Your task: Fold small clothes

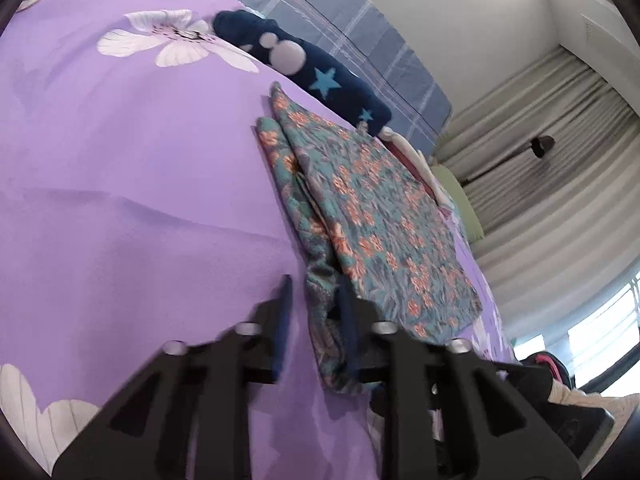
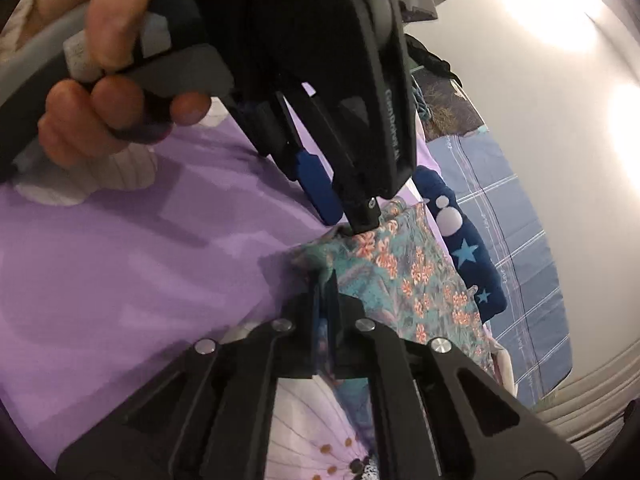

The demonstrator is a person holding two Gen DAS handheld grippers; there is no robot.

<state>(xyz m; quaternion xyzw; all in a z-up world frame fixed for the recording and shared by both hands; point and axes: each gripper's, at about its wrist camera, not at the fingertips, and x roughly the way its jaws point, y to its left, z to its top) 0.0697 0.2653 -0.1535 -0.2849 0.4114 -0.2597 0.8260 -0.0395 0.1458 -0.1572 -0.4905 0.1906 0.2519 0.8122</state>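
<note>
Right gripper point(image 2: 326, 280) is clamped on the floral cloth's point(image 2: 404, 276) near edge; left gripper point(image 1: 316, 300) stands apart beside it (likely readying a fold).

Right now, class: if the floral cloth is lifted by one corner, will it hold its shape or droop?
Probably droop: the floral cloth lies in soft folds and puckers where the right tongs pinch its edge. Likely light, since it looks thin and lies flat on the purple sheet. Pushed, it would likely bunch rather than slide whole.
</note>
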